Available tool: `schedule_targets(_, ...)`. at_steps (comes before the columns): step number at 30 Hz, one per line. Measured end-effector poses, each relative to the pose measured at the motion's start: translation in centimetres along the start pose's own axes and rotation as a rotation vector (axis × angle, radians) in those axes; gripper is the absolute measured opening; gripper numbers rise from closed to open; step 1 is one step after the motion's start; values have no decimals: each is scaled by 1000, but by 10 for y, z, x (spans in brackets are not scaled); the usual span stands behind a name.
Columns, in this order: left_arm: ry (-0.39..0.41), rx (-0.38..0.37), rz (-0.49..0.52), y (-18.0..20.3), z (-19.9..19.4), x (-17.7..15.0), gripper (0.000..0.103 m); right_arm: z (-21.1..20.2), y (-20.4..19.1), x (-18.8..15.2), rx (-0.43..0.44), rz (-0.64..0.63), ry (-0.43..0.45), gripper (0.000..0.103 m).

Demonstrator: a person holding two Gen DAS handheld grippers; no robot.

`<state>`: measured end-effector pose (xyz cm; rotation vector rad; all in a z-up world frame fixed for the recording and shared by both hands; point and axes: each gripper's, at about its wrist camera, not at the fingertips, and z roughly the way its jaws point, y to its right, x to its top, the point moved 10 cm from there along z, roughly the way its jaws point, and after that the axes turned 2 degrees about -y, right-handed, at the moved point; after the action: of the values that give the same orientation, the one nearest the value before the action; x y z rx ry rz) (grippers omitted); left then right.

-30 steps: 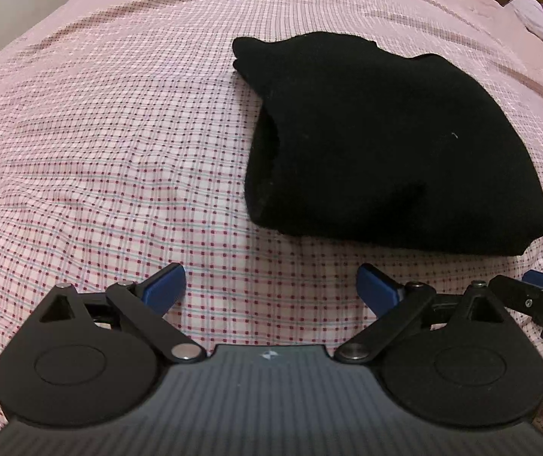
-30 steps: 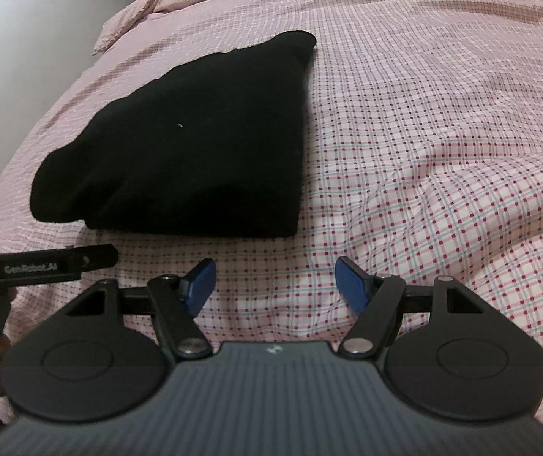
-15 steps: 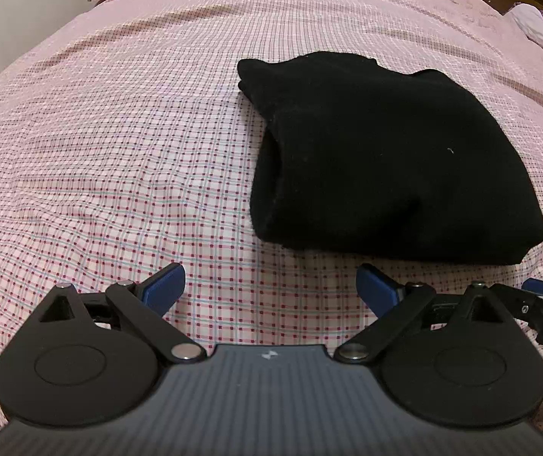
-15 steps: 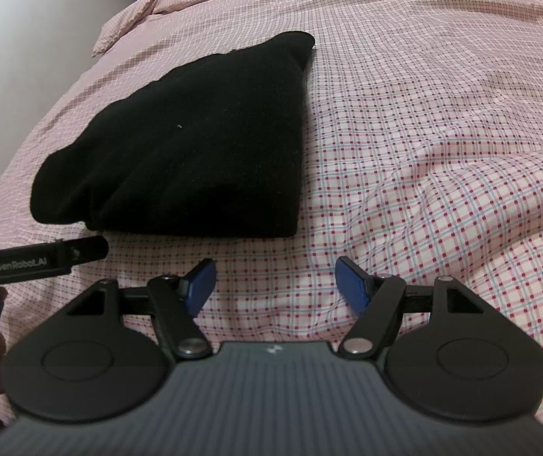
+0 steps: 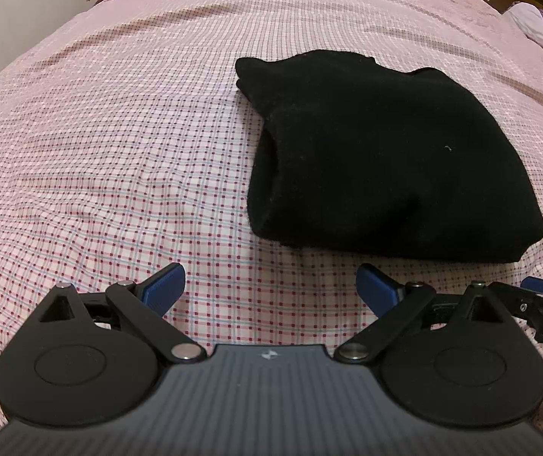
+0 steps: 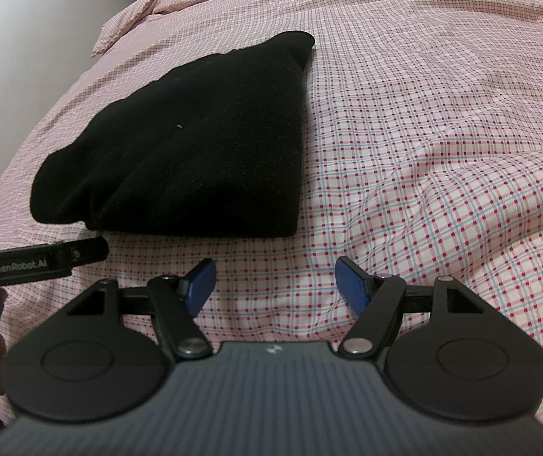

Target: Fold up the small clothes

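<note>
Tongs (image 5: 270, 288) agape before garment's (image 5: 385, 159) edge

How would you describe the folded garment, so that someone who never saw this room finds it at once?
Start from the large bed, covered by a pink checked sheet. On that sheet, just ahead of the two open tools, lies one black folded garment, thick and fuzzy like a knit. It is the only dark, solid-coloured thing on the pale checked fabric, and neither the left tool nor the right tool touches it.
</note>
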<state>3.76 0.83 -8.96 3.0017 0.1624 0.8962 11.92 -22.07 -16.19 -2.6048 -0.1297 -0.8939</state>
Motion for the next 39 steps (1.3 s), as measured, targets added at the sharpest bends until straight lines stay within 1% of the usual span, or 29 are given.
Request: schedule_targets(39,-4,1,1,0,3,0,99,0,0,0,0,0,0,71)
